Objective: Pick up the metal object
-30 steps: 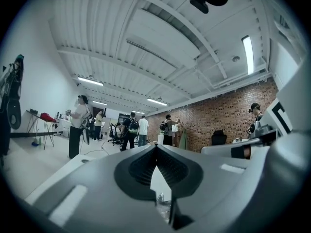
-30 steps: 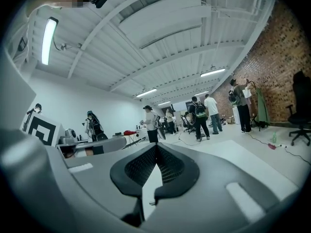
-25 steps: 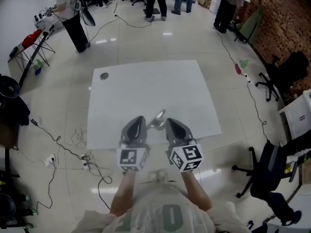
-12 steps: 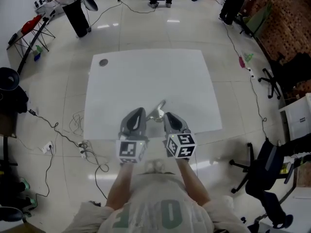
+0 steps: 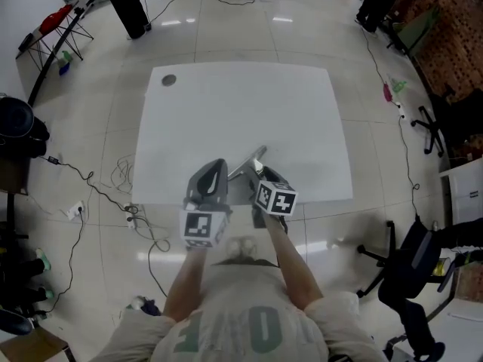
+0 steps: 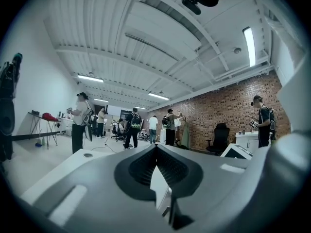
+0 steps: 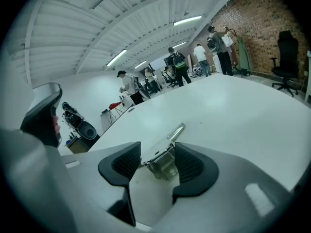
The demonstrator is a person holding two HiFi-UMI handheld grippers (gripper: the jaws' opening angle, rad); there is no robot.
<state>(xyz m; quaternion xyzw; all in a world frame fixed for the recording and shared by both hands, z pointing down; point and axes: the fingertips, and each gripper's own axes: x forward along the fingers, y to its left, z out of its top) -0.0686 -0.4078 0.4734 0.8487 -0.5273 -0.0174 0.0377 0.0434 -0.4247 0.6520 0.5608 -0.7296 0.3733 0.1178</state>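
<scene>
A shiny metal object with a flat handle lies on the white table near its front edge. In the right gripper view its boxy end sits low between my two pads, and the handle points away. My right gripper tilts down over it. Its jaws have just been opening and stand wide, and neither pad presses on the metal. My left gripper hovers level just left of the object, its fingertips together with nothing in them.
A small dark disc lies at the table's far left corner. Cables trail on the floor to the left, and an office chair stands at the right. People stand far back by a brick wall.
My right gripper has dropped toward the table and tipped downward, and its jaws now straddle the metal object. The left gripper has barely moved.
</scene>
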